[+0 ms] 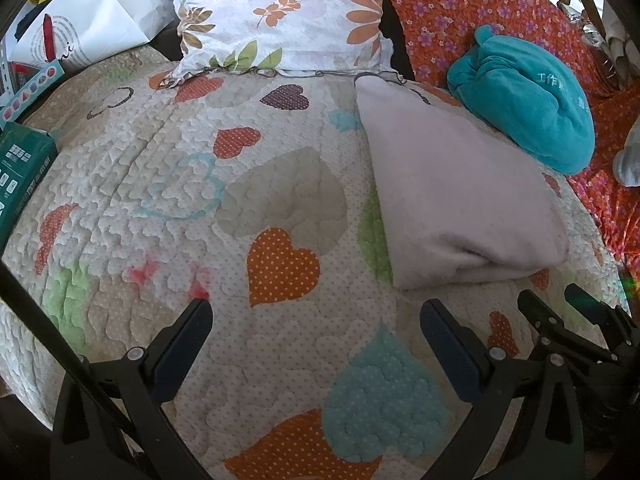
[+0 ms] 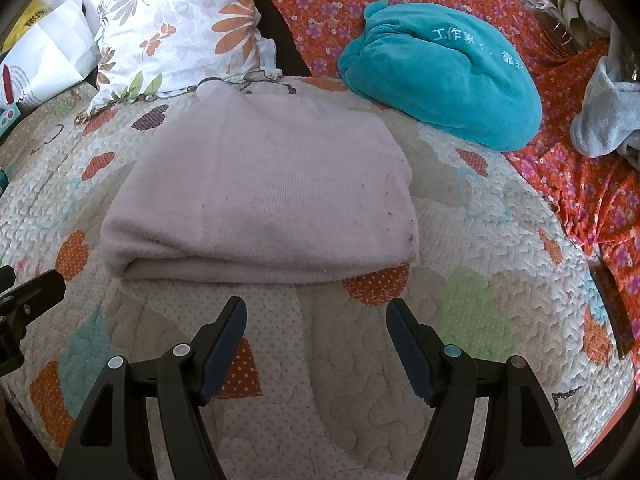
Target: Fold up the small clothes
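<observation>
- My left gripper [image 1: 316, 306] and right gripper [image 2: 316, 304] both hung wide apart, holding nothing, over the quilted heart-patterned bedspread [image 1: 200, 184].
- The folded pale pink cloth [image 2: 260, 196] lay flat on that quilt, just ahead of my right gripper.
- Behind it sat a teal plush bundle [image 2: 444, 72], a floral white pillow [image 1: 280, 12] and an orange flowered sheet [image 2: 580, 184].
</observation>
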A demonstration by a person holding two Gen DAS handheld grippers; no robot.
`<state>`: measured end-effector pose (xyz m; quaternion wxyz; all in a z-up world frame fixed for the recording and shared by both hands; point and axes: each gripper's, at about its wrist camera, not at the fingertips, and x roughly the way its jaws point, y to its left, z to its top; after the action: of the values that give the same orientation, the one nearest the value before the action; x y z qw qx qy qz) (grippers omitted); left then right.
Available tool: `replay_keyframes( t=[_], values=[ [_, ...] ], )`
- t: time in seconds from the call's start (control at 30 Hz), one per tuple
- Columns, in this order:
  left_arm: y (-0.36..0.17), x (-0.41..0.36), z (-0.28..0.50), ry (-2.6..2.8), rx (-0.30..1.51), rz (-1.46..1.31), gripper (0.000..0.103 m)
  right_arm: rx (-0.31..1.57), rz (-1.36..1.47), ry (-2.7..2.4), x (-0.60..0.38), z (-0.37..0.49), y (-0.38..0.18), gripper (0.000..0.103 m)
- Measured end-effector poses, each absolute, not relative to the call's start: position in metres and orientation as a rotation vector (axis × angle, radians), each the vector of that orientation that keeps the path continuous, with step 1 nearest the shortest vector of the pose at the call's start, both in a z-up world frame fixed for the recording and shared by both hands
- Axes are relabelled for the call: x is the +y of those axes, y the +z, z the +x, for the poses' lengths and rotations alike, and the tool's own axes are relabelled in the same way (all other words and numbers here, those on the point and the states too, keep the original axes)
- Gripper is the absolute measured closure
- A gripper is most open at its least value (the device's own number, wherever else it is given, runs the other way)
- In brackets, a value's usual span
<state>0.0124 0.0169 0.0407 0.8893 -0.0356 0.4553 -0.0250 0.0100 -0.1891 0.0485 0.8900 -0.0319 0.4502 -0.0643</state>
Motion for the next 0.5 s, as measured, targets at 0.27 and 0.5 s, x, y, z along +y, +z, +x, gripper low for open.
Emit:
replay_keyframes(
  t=[0.27, 0.5],
  values=[
    [0.0404, 0.017, 0.0123, -0.051, 0.946, -0.077, 0.0, 0.935, -0.069, -0.133, -0.1898, 0.0104, 0.0482, 0.026],
    [0.0405, 0.0177, 0.0124, -0.052, 0.947, -0.077, 0.0, 0.934, -0.071, -0.134, -0.1909, 0.0105, 0.0474, 0.025]
  ],
)
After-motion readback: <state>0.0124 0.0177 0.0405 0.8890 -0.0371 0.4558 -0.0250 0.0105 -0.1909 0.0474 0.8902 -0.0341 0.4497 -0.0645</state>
